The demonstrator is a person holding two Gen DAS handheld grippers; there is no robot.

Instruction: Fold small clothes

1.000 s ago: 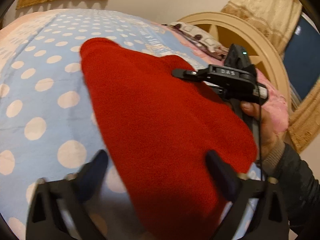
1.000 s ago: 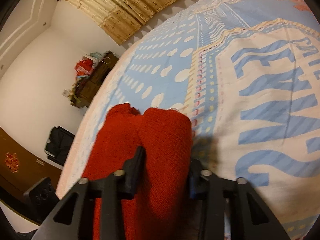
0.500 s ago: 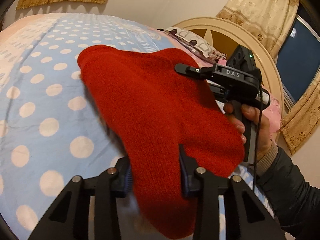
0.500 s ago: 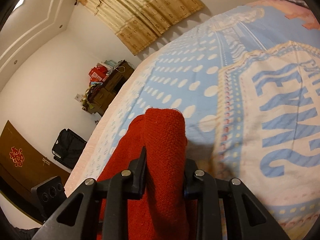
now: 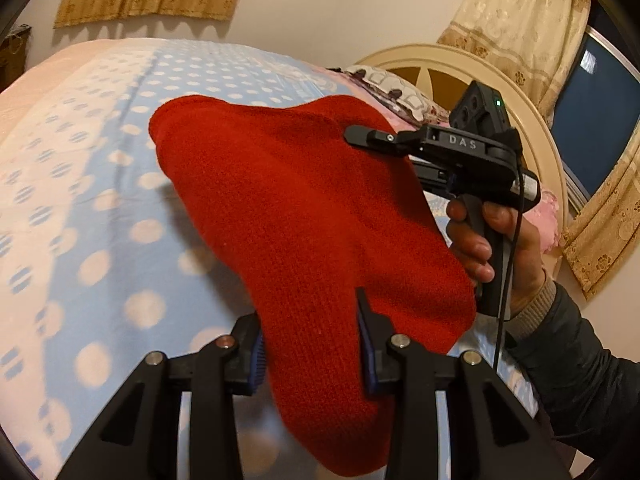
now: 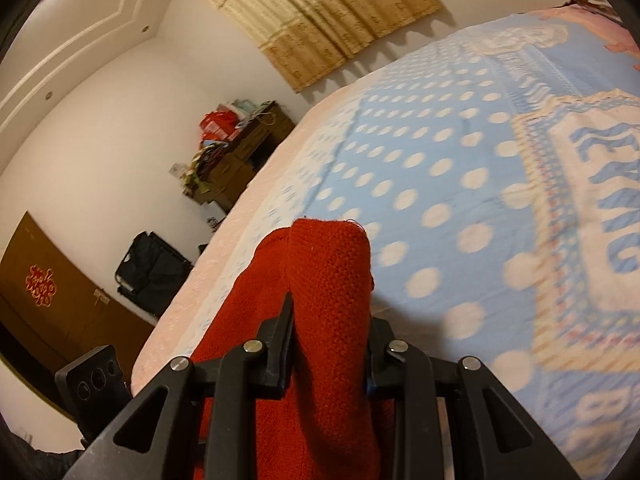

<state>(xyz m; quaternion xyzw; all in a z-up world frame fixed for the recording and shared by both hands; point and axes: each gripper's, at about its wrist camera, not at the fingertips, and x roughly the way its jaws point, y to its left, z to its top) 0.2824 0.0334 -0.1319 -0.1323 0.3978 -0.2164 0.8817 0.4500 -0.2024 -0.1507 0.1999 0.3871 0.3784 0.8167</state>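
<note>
Our left gripper (image 5: 310, 344) pinches the near edge of the red knit garment (image 5: 304, 216); our right gripper (image 6: 330, 336) clamps a bunched fold of it. The garment hangs between them above the dotted blue bedspread (image 5: 100, 240).

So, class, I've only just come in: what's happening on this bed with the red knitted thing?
A person is holding a hand-held gripper in each hand over a bed with a polka-dot blue bedsheet. Both are shut on one red knitted garment: the left gripper clamps its near end, the right gripper clamps another edge. The garment hangs stretched between them above the sheet, not yet folded.
</note>
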